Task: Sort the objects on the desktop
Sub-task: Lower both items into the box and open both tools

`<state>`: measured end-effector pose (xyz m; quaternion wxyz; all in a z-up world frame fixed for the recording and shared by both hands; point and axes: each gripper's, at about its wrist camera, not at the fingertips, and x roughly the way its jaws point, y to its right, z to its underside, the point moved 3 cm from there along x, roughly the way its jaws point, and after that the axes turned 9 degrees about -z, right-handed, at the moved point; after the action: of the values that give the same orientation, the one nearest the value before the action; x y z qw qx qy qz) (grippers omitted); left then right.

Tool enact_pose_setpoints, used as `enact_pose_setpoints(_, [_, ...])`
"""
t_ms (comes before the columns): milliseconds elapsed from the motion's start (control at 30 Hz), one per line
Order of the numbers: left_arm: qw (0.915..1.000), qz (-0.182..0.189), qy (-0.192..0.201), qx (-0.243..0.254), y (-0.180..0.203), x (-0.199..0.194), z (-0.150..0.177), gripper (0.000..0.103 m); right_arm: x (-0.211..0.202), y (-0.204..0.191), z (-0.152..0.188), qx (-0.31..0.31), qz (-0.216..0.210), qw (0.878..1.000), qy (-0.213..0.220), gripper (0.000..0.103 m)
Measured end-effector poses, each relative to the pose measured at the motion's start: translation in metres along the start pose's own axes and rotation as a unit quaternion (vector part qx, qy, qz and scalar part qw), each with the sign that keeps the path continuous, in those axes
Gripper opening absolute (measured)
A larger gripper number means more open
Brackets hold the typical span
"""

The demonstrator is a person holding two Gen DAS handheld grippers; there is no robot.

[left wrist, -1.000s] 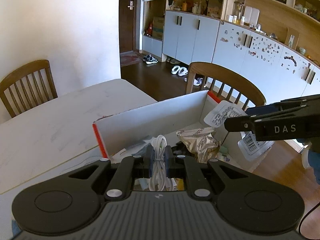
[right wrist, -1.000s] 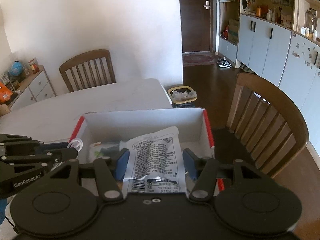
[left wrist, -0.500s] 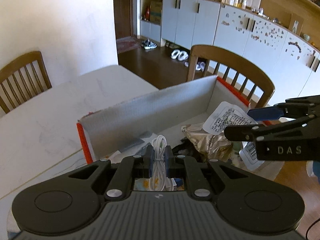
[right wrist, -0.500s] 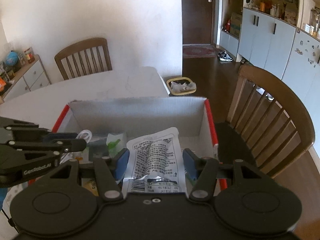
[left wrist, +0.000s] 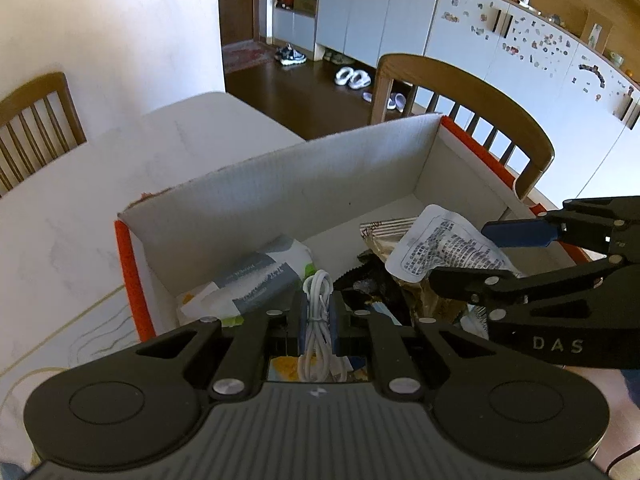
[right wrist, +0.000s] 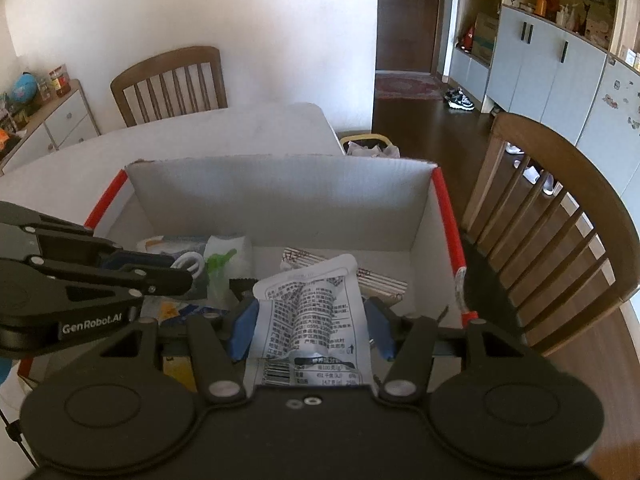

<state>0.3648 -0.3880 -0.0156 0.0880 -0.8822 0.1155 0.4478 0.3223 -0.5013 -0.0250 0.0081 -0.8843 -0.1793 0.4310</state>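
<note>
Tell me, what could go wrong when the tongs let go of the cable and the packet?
The left tongs and right tongs hang close together above the box, so they might bump. The white cable might snag on the clutter. The white packet may land atop the gold wrapper.

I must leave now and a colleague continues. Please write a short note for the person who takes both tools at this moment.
Left tool: shut on the coiled white cable, over the left half of the cardboard box.
Right tool: shut on the white printed pouch, over the right half.
In the box: a tissue pack, a gold snack bag and some small items I cannot identify.
Done: those items are in the box.
Left: probably release the cable and the pouch into the box. Whether more things wait outside it, the views do not show.
</note>
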Motion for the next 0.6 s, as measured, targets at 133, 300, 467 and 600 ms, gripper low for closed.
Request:
enact_pose_setpoints(133, [0.9999, 0.005, -0.015, -0.001, -0.001, 0.007, 0.001, 0.010, 0.003, 0.001, 0.001, -0.001, -0.002, 1.000, -0.004, 0.058])
enact_pose_setpoints(300, [0.9994, 0.009, -0.031, -0.008, -0.004, 0.014, 0.003, 0.010, 0.007, 0.002, 0.003, -0.004, -0.003, 1.000, -0.009, 0.058])
enact_pose_setpoints(467, [0.9988, 0.014, -0.044, -0.014, -0.007, 0.020, 0.002, 0.010, 0.009, 0.002, 0.003, -0.003, -0.003, 1.000, -0.014, 0.059])
enact_pose_setpoints(600, [0.9983, 0.018, -0.052, -0.021, -0.010, 0.023, 0.001, 0.010, 0.011, 0.001, 0.004, -0.004, -0.005, 1.000, -0.020, 0.060])
